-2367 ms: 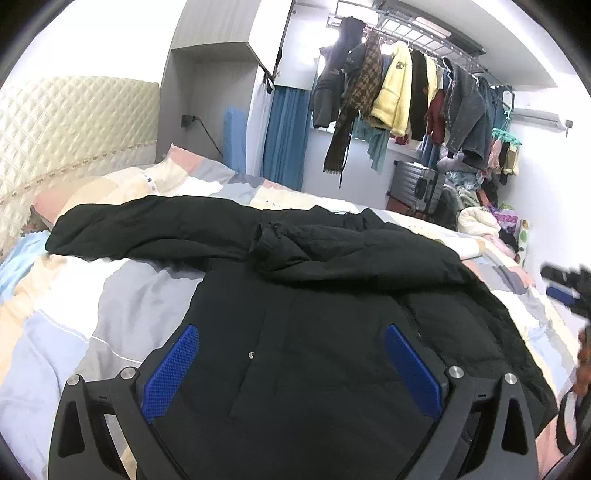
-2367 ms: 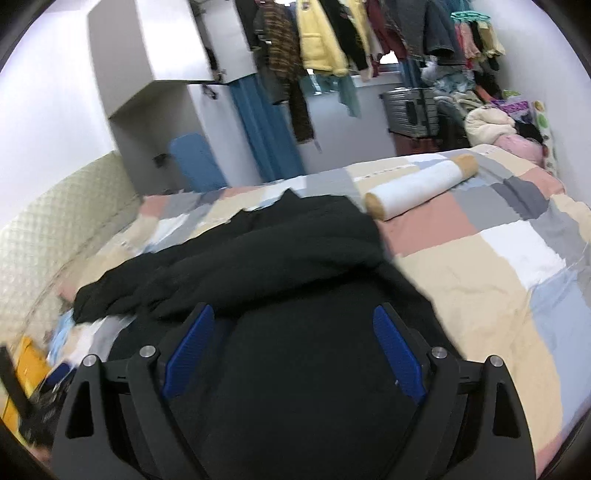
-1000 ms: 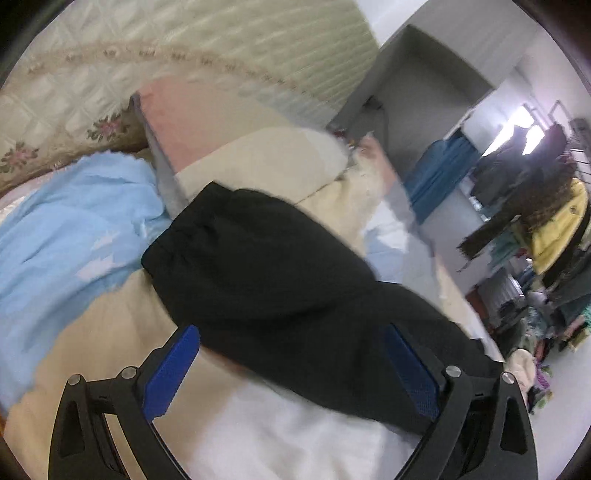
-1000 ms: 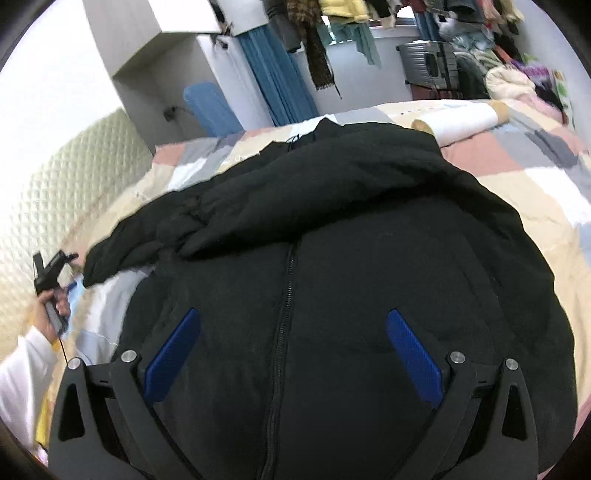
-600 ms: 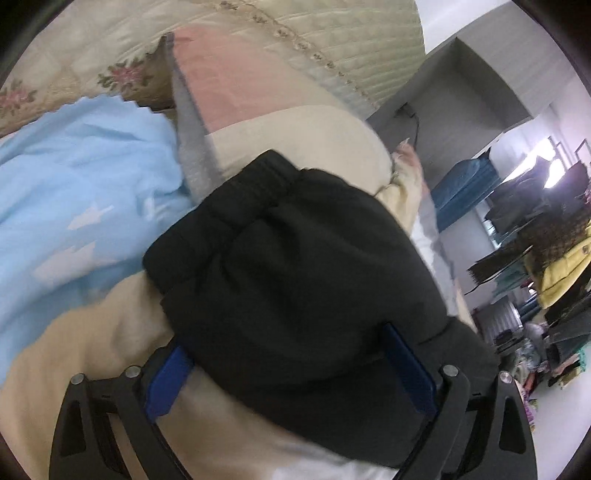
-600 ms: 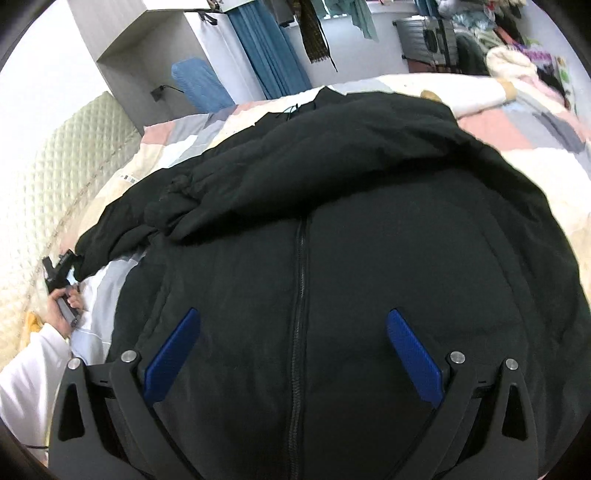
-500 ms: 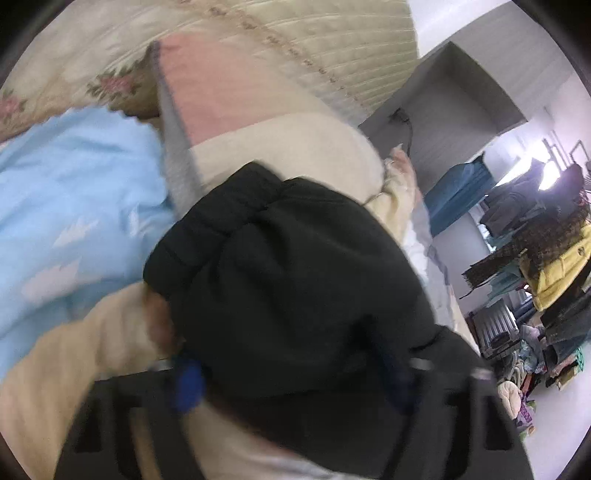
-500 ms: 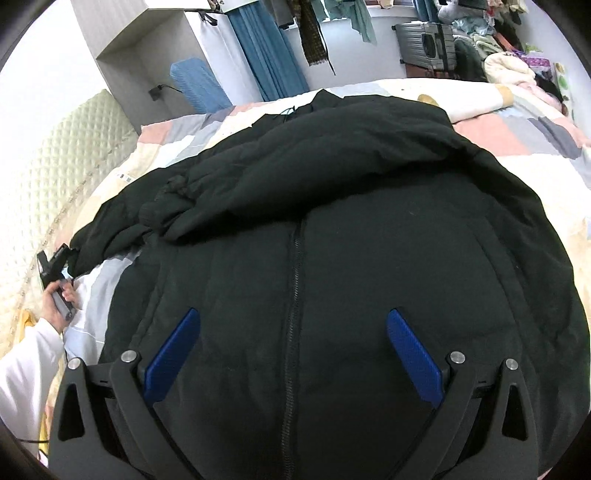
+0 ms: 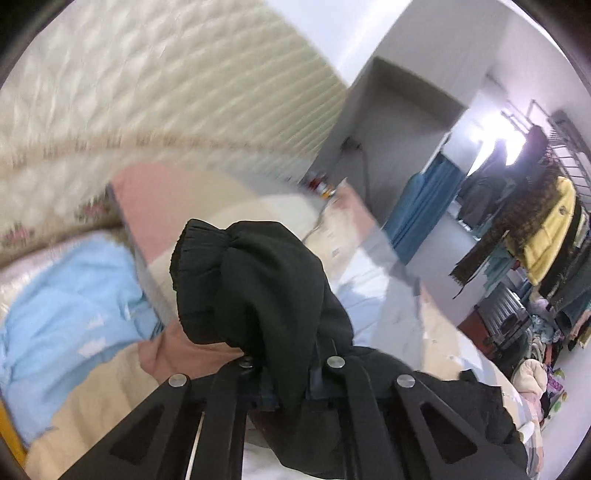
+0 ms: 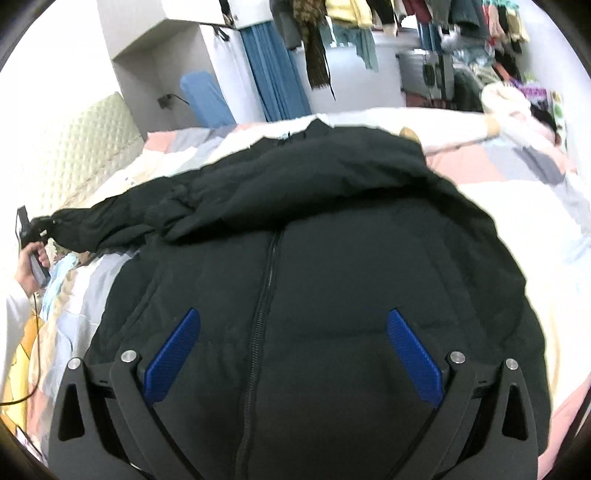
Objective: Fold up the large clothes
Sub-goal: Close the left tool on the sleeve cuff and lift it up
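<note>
The left gripper (image 9: 286, 387) is pinching the cuffed sleeve (image 9: 251, 284) of the black jacket (image 10: 314, 258), which is lying zipper-up across the patchwork bed (image 10: 517, 206), while the right gripper (image 10: 291, 354) is hovering over its front with fingers (image 10: 413, 354) spread wide.

Jacket spread on the bed, one sleeve pulled out to the left.

The jacket (image 10: 332, 258) lies on the bed (image 10: 517, 221) with its zipper (image 10: 264, 295) running toward the right claw (image 10: 291, 354), which hangs over its lower part, fingers apart. The sleeve (image 9: 251, 280) reaches left to the left claw (image 9: 288, 384), closed on it near the cuff. The headboard (image 9: 166, 92) stands behind it, a pillow (image 9: 66, 295) probably below left. Hanging clothes (image 10: 351, 29) are behind the bed.
</note>
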The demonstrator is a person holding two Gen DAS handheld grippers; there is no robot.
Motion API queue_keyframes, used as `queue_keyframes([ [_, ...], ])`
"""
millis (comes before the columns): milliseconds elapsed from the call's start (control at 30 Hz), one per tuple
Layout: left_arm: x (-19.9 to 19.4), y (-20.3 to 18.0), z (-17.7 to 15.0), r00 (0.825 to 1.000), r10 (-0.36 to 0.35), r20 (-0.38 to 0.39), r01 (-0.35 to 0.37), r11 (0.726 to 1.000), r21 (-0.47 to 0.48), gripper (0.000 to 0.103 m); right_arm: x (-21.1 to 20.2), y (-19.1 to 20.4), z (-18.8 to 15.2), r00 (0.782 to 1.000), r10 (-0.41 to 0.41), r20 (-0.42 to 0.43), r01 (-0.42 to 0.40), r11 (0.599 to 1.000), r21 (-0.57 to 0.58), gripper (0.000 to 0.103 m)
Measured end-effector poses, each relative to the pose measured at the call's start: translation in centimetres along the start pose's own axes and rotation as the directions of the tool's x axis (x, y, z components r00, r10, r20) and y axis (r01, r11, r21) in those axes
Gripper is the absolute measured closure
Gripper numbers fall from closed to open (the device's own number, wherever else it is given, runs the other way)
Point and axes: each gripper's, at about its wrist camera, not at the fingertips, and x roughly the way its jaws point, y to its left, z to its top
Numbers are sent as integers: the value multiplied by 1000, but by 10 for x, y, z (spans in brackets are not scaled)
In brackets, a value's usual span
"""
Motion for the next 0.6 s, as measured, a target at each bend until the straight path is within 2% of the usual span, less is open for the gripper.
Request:
queue_keyframes([
  [267,-71,-102,16,996,54,65,-66,980,189,97,-36,-20,-6,996,1,92,-1,1000,-3,2],
  [467,-121,-194,14,994,7,108,-36,963,268,97,-48,-35,-10,993,-2,119,7,999,-40,2],
  [600,-144,-267,0,993,-53,108,13,940,341,97,-57,-41,-6,989,-20,150,34,995,-89,2],
])
